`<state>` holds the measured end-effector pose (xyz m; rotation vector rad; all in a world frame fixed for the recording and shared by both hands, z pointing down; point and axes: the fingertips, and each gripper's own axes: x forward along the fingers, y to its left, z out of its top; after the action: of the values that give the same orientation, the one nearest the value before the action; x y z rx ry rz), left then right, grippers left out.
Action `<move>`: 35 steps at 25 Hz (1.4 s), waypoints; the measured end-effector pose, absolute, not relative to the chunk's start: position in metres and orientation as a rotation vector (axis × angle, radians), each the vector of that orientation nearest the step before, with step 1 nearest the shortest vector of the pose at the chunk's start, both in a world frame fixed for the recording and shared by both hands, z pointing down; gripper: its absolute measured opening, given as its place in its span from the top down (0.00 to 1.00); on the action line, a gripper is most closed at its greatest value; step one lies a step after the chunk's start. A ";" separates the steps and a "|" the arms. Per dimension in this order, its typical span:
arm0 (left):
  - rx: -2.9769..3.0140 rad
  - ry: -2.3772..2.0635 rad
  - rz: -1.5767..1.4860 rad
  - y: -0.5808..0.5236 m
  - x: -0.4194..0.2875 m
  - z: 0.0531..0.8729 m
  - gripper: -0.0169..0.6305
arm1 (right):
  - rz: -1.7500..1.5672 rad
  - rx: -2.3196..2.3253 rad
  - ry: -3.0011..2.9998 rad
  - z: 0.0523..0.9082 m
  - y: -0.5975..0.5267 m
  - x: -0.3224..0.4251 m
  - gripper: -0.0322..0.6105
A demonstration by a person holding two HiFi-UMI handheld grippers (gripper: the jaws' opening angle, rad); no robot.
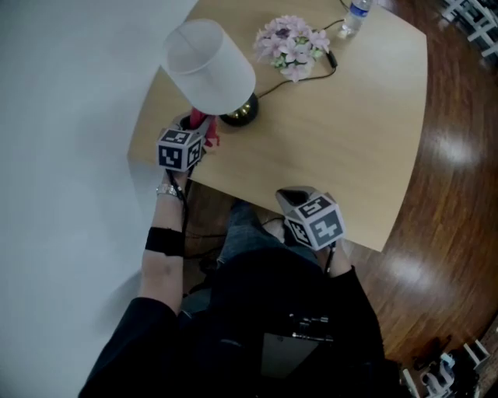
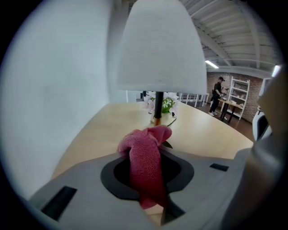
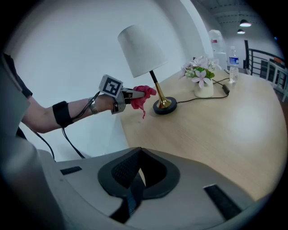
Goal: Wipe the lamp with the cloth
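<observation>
Surface [image 1: 358, 132]: the right half and the near edge are bare and open to passage.
Far left corner: lamp [image 1: 208, 66], with its shade overhanging its base; a wall [image 1: 62, 116] stands close on the left.
Far edge: flowers [image 1: 293, 45], then a bottle [image 1: 355, 17] at the corner.
Between the lamp base and the flowers: a cable [image 1: 331, 58] lies across the surface.

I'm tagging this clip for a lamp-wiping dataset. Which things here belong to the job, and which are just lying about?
Part of the job: lamp; red cloth; left hand-held gripper, shut on the cloth.

Lying about or idle: flowers in a white pot; water bottle; right hand-held gripper, shut and empty.
</observation>
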<state>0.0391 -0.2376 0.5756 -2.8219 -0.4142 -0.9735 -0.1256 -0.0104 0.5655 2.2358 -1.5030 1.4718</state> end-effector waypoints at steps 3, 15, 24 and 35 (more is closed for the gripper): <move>-2.756 -0.597 -0.920 -0.244 0.067 0.574 0.83 | 1.515 2.235 -1.466 0.568 -0.041 -0.124 0.95; -2.585 -1.131 -0.879 -0.259 0.106 0.588 0.83 | 1.874 2.239 -1.368 0.612 -0.180 -0.134 0.95; -2.498 -1.220 -0.824 -0.261 0.120 0.576 0.83 | 1.837 2.331 -1.351 0.592 -0.193 -0.123 0.94; -2.400 -1.438 -0.781 -0.206 0.109 0.579 0.83 | 1.772 2.391 -1.283 0.585 -0.153 -0.114 0.94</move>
<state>0.1094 -0.2063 0.5789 -2.4001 -1.4382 -0.7815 -0.1145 -0.1527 0.5854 2.3906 -1.2834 1.7721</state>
